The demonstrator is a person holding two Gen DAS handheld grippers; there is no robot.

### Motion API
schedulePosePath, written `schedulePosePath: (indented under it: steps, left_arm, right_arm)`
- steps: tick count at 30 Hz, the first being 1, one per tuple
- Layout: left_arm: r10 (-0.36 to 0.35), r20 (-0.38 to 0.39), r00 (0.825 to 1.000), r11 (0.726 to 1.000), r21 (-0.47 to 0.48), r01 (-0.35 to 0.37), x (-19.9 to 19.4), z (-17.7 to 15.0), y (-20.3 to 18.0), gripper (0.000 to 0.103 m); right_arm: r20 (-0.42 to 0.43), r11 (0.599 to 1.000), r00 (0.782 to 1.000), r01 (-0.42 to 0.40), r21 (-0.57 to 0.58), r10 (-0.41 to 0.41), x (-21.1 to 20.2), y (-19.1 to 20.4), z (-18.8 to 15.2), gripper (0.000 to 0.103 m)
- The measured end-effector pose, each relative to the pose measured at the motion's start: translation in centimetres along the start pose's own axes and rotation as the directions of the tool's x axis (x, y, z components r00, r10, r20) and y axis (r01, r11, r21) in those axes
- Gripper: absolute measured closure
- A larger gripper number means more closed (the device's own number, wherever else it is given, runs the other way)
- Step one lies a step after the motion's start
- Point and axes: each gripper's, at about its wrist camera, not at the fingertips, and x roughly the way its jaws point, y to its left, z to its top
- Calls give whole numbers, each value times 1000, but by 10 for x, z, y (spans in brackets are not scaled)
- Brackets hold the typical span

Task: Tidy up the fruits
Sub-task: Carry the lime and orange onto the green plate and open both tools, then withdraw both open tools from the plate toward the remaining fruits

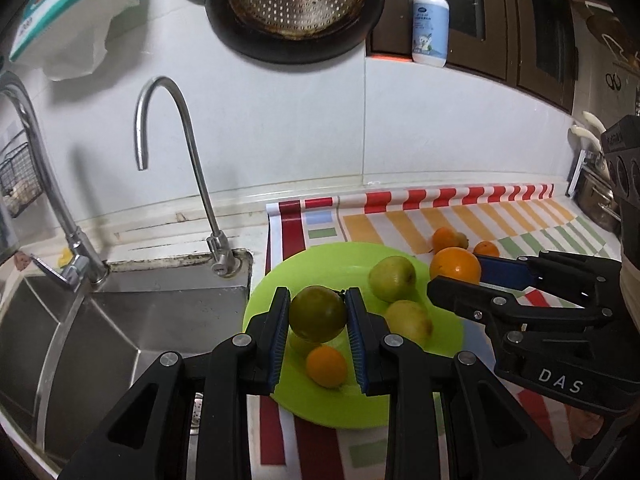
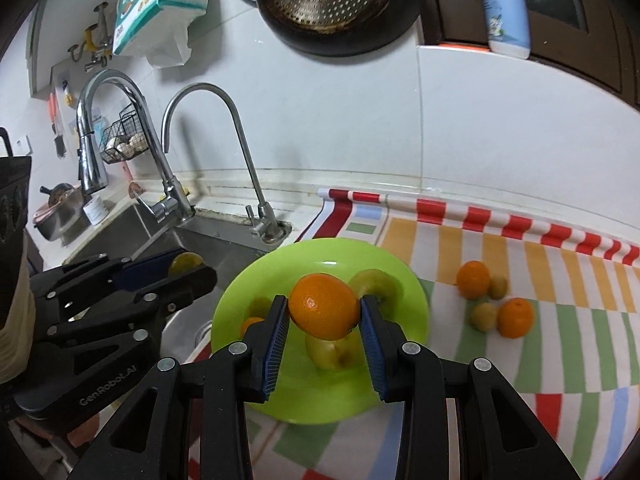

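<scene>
My left gripper (image 1: pixel 318 312) is shut on a dark green fruit (image 1: pixel 318 313) and holds it above the left side of the lime green plate (image 1: pixel 320 260). On the plate lie two yellow-green fruits (image 1: pixel 392 278) and a small orange (image 1: pixel 326 366). My right gripper (image 2: pixel 324 316) is shut on an orange (image 2: pixel 324 306) above the same plate (image 2: pixel 320 400); it also shows in the left wrist view (image 1: pixel 456 276). Two oranges (image 2: pixel 474 280) and two small green fruits (image 2: pixel 482 316) lie on the striped mat to the right.
A steel sink (image 1: pixel 100 320) with two taps (image 1: pixel 180 140) lies left of the plate. A striped mat (image 2: pixel 520 260) covers the counter. A pan (image 1: pixel 296 8) and tissue pack (image 1: pixel 76 0) hang on the wall; a soap bottle (image 1: pixel 430 20) stands on the ledge.
</scene>
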Motion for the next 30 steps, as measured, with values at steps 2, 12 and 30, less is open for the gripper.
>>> schedulePosePath:
  steps: [2,12,30]
  left_arm:
    - [-15,-11,1000,1000,1,15,10,0,5,75]
    - [-45,-80,996,999,-3,45,59,-4,17,75]
    - [-31,-61,998,999,-20,30,45,-4,13,63]
  right_arm:
    - [-8,1000,1000,-10,5,10,10,0,2,66]
    - [-88,1000,996,-19,11,20,58,-7,5,66]
    - [-68,998,998,6,67,-2,49,-17,4,61]
